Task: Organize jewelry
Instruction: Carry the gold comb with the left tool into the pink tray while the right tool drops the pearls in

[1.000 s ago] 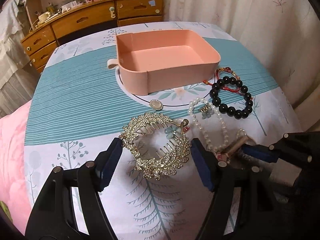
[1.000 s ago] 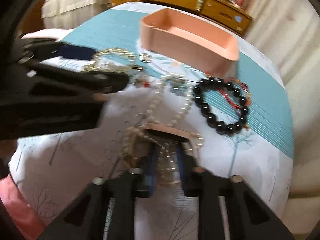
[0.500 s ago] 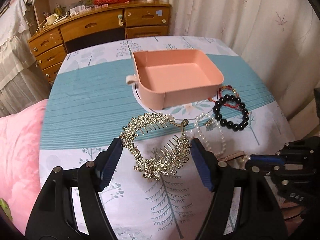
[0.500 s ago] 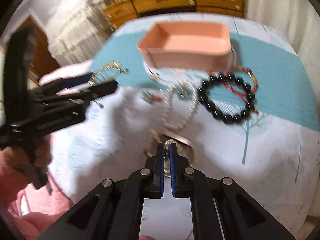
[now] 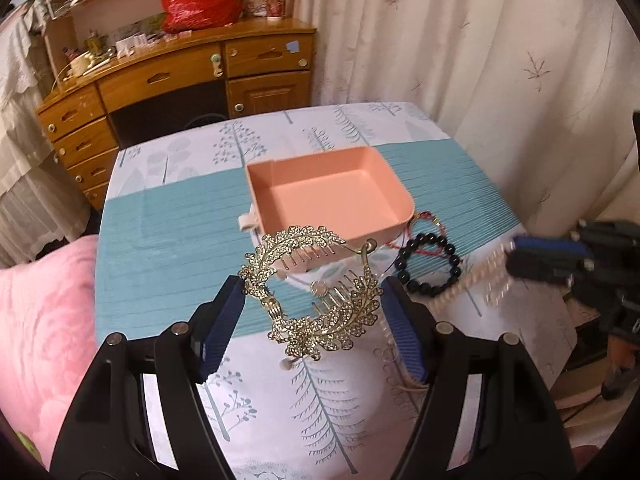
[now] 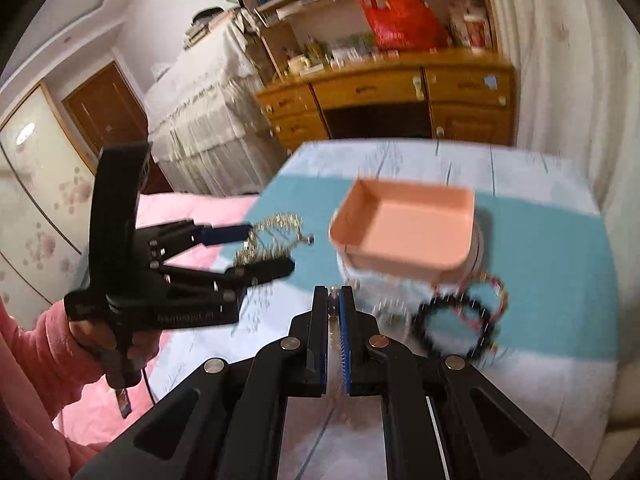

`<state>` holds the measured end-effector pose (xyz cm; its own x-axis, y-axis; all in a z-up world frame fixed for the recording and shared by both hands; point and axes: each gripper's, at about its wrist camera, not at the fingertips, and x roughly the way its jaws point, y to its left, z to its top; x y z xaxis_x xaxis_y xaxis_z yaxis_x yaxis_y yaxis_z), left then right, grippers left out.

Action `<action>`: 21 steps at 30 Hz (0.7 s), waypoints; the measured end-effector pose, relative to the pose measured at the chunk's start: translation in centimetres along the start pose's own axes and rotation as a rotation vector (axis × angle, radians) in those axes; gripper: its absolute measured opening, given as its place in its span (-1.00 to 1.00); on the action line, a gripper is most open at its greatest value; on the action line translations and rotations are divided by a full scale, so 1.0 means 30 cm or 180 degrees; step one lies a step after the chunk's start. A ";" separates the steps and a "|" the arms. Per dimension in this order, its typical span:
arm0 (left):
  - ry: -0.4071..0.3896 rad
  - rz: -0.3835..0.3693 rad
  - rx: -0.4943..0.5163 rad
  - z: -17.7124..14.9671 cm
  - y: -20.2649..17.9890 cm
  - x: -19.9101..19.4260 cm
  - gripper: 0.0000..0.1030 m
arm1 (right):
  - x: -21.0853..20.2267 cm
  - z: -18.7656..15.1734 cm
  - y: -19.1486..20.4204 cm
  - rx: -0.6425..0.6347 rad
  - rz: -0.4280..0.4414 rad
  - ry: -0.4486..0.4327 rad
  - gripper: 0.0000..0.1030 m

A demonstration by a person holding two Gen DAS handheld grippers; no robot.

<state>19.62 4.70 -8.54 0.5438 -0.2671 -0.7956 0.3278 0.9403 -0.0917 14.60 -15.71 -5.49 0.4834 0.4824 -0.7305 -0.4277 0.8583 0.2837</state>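
Observation:
My left gripper [image 5: 312, 300] is shut on a gold rhinestone leaf hair comb [image 5: 316, 296] and holds it up above the table, short of the pink tray [image 5: 332, 200]. The comb also shows in the right wrist view [image 6: 272, 236], held by the left gripper [image 6: 256, 250]. My right gripper [image 6: 334, 294] is shut on a white pearl strand [image 5: 476, 280], lifted at the right. The strand hangs blurred from its tips. A black bead bracelet [image 5: 430, 266] and a red cord bracelet [image 5: 426, 220] lie on the tablecloth beside the tray.
The tray [image 6: 404, 236] sits mid-table on a white round base. A small round pendant [image 5: 319, 289] lies on the cloth. A pink blanket [image 5: 40, 320] is at the left. A wooden dresser [image 5: 180, 92] stands behind the table, a curtain [image 5: 480, 60] at the right.
Both grippers have risen from the table. The left lifted the hair comb up and back. The right lifted the pearl strand off the cloth.

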 end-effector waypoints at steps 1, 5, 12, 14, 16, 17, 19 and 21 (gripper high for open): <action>0.0010 -0.0016 0.0020 0.017 -0.004 -0.005 0.32 | -0.013 0.025 -0.002 -0.0031 0.0009 -0.0062 -0.92; 0.0007 -0.0102 0.0065 0.093 -0.017 -0.019 0.32 | -0.049 0.119 -0.011 -0.0134 -0.0047 -0.0260 -0.92; -0.0116 -0.0050 0.0100 0.221 -0.033 0.005 0.32 | -0.094 0.269 -0.054 -0.0177 -0.0200 -0.0687 -0.91; -0.0149 -0.0056 0.0056 0.246 -0.035 0.025 0.32 | -0.095 0.297 -0.069 -0.0150 -0.0226 -0.0782 -0.91; -0.0151 -0.0051 0.0020 0.268 -0.034 0.055 0.32 | -0.082 0.321 -0.089 -0.0100 -0.0247 -0.0823 -0.91; -0.0158 -0.0050 -0.0005 0.278 -0.038 0.068 0.32 | -0.068 0.327 -0.102 -0.0068 -0.0246 -0.0830 -0.91; -0.0174 -0.0067 -0.0037 0.291 -0.031 0.103 0.32 | -0.026 0.341 -0.126 -0.0019 -0.0269 -0.0804 -0.91; -0.0210 -0.0090 -0.0088 0.294 -0.025 0.139 0.32 | 0.013 0.345 -0.150 -0.0004 -0.0317 -0.0757 -0.91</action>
<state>28.47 1.02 -6.51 0.5846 -0.3061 -0.7514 0.3227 0.9374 -0.1308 24.64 -17.58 -0.63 0.6892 0.4234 -0.5880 -0.3698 0.9034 0.2170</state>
